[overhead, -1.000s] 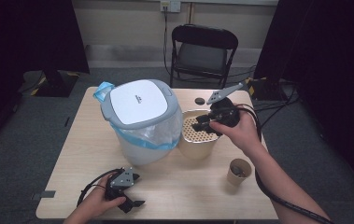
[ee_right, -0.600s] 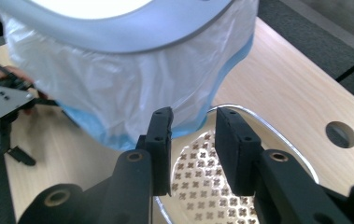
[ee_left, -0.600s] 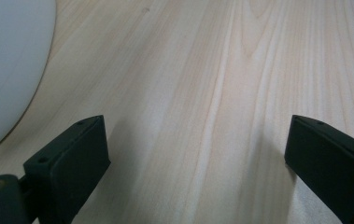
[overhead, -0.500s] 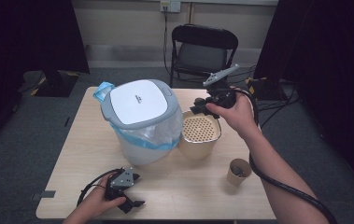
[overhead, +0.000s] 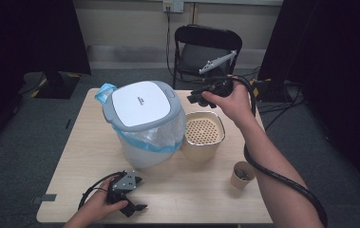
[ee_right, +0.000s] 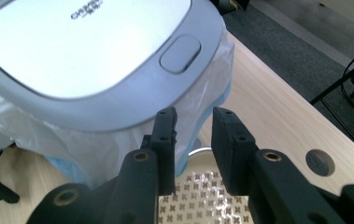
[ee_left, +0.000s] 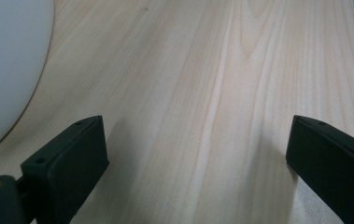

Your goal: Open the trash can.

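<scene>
A white bin [overhead: 144,121] with a grey-rimmed lid and a blue bag liner stands mid-table; the right gripper view shows its lid button [ee_right: 180,52]. Beside it on the right sits a beige canister [overhead: 203,133] with a perforated top [ee_right: 202,200]. My right gripper [overhead: 199,97] hovers above the canister's far side and points at the bin. Its jaws [ee_right: 194,116] have just been closing to a narrow gap with nothing between them. My left gripper [overhead: 142,194] rests on the table's front edge. It stands wide open [ee_left: 198,140] over bare wood.
A small paper cup [overhead: 241,175] stands at the front right of the wooden table [overhead: 87,142]. A round hole [ee_right: 319,162] is set in the tabletop near its far edge. A black folding chair [overhead: 206,47] stands behind the table. Cables trail on the floor at the right.
My right hand has risen from over the canister and moved toward the far edge and the bin's lid, with its jaws narrower. The left gripper has kept still.
</scene>
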`<action>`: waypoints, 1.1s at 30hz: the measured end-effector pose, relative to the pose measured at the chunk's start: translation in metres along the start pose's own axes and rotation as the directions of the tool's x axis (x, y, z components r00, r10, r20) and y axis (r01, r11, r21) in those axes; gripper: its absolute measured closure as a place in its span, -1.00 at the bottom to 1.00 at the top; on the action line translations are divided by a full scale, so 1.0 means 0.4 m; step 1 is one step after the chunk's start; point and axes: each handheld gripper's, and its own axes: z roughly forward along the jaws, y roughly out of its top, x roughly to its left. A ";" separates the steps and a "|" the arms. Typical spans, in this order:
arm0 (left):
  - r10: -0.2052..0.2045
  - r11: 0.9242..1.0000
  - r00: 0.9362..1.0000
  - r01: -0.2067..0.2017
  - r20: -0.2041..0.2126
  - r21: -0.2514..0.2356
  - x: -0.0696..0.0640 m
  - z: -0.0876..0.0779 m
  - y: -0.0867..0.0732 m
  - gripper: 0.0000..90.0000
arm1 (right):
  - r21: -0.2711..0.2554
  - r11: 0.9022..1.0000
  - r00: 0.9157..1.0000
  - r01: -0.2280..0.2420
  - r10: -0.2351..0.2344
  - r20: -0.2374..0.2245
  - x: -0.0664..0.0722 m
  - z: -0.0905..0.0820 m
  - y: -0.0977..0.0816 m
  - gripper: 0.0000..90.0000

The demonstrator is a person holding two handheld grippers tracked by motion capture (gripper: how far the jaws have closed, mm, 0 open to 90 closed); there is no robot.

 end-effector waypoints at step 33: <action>0.005 1.000 1.000 -0.005 0.009 0.003 0.000 0.001 0.000 -0.93 | -0.010 1.000 1.000 0.020 -0.020 0.020 0.024 0.130 0.079 0.91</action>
